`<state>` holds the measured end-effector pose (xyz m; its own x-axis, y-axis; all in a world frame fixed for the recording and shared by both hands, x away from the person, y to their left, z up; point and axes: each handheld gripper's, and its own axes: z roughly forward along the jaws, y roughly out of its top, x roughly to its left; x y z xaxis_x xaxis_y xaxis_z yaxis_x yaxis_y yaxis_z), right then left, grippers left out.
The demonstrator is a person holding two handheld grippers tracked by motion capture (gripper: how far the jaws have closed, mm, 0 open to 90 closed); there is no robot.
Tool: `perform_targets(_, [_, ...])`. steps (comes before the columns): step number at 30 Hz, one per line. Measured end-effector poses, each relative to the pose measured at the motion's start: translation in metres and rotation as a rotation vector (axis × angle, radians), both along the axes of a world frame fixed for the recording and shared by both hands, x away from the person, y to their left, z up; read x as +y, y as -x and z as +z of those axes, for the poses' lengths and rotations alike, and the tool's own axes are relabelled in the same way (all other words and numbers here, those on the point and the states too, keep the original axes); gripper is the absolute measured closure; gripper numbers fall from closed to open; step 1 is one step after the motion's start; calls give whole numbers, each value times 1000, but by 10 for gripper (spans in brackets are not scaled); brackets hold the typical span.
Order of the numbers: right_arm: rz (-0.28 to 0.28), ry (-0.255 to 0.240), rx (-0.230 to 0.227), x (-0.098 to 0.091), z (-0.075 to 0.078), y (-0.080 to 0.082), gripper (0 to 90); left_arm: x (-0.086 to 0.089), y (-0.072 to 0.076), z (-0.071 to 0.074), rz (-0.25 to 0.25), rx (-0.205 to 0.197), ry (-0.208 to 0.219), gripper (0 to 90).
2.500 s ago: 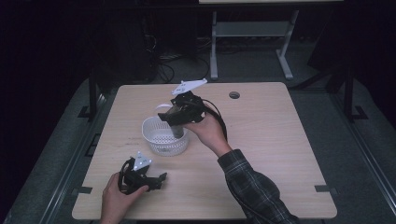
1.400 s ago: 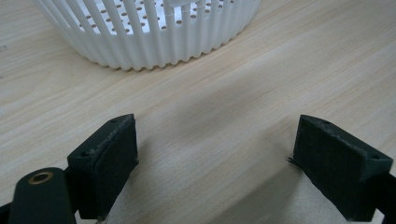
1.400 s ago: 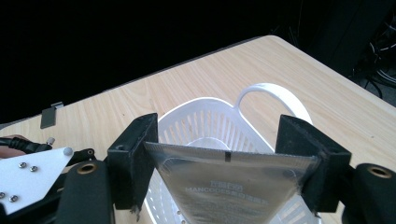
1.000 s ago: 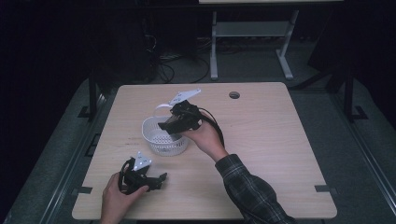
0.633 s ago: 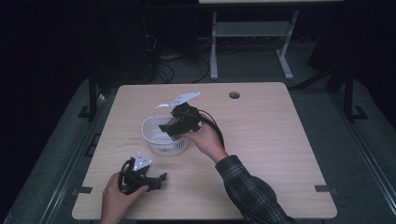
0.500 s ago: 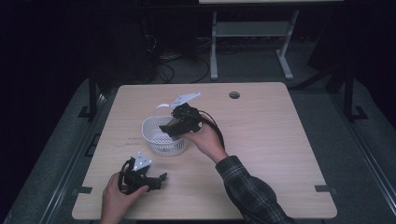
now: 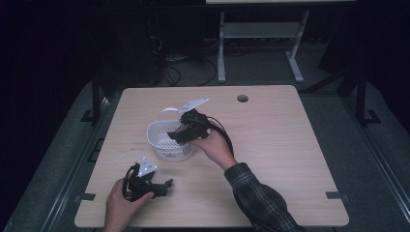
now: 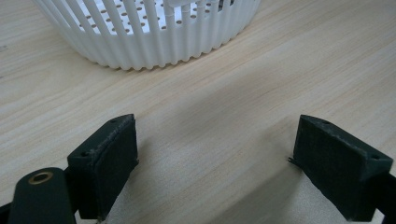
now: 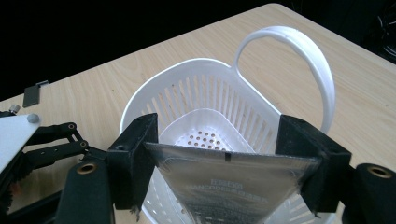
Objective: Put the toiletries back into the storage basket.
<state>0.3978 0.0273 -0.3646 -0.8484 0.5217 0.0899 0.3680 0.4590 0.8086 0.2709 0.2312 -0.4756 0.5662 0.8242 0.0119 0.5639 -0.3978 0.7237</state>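
A silver foil pouch [image 9: 233, 179] is held across its width in the right gripper [image 9: 229, 154], right above the white slotted basket [image 9: 187, 93], so it's carried over but not dropped in yet. Left gripper [image 8: 217, 154] is parked wide apart, nothing held, just beside the basket.

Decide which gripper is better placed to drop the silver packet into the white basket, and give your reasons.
Right. The right gripper already clamps the silver packet above the white basket; the left gripper rests open on the table.
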Motion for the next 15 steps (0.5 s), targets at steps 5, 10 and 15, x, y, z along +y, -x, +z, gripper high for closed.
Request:
perform_targets(5, [0,2,2,0,-2,0,300,0,0,0,-1,0,-1,127])
perform_targets(10, [0,4,3,0,-3,0,300,0,0,0,-1,0,-1,127])
perform_targets(15, [2,8,5,0,-5,0,300,0,0,0,-1,0,-3,127])
